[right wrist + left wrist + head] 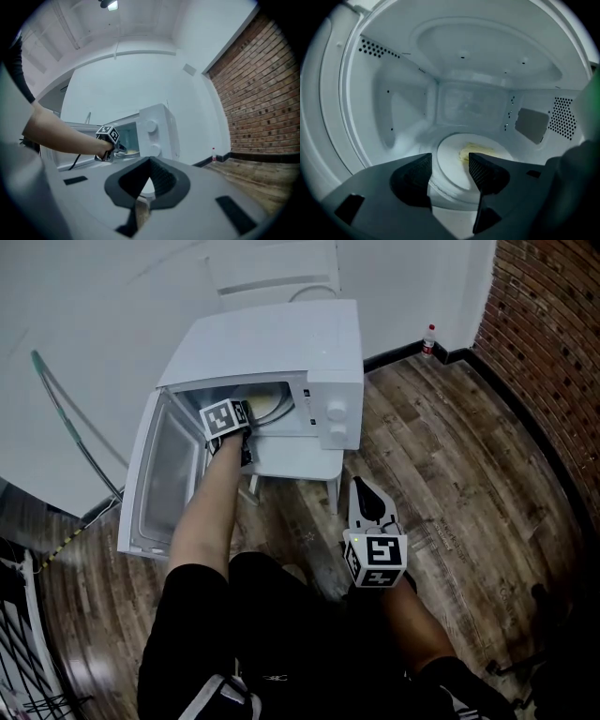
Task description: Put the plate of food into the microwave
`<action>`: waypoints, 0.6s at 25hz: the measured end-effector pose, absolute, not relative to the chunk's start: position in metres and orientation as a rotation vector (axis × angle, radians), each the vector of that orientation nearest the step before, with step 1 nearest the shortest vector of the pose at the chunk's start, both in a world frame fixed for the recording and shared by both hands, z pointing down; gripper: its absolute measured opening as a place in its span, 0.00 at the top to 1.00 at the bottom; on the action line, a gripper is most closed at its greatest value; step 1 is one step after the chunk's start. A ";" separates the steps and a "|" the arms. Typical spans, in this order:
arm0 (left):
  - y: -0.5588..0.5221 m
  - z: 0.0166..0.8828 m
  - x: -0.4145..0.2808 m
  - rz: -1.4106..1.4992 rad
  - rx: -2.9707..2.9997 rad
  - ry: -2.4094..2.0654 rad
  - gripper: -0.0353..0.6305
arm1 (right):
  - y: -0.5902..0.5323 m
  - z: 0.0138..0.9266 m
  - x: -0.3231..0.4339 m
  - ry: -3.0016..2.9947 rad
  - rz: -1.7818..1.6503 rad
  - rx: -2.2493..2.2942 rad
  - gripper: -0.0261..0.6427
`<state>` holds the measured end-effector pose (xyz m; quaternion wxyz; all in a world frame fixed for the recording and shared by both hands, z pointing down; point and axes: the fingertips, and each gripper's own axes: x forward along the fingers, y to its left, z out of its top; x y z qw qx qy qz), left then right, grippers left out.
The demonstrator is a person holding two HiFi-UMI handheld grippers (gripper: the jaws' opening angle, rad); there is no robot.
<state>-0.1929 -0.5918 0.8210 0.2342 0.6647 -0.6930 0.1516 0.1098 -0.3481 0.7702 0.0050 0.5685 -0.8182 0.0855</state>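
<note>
Left gripper view looked into the open microwave [464, 56]. The left gripper [450, 161] had its jaws spread wide and gripped nothing. The plate [447, 176] of yellowish food [477, 151] lay on the oven floor just beyond them. The right gripper [150, 164] hung outside the oven, its jaws closed and empty.
</note>
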 end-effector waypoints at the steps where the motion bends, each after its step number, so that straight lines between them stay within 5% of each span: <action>1: -0.592 0.817 -0.195 0.433 1.849 -1.929 0.60 | -0.349 0.771 0.110 -2.560 0.269 1.779 0.95; 4: -0.585 0.795 -0.195 0.347 1.920 -2.000 0.63 | -0.351 0.771 0.106 -2.561 0.267 1.772 0.95; 8: -0.544 0.776 -0.186 0.176 1.936 -1.994 0.95 | -0.351 0.763 0.094 -2.597 0.260 1.739 0.95; 15: -0.432 0.749 -0.123 0.220 2.243 -1.950 0.95 | -0.362 0.746 0.061 -2.682 0.219 1.652 0.95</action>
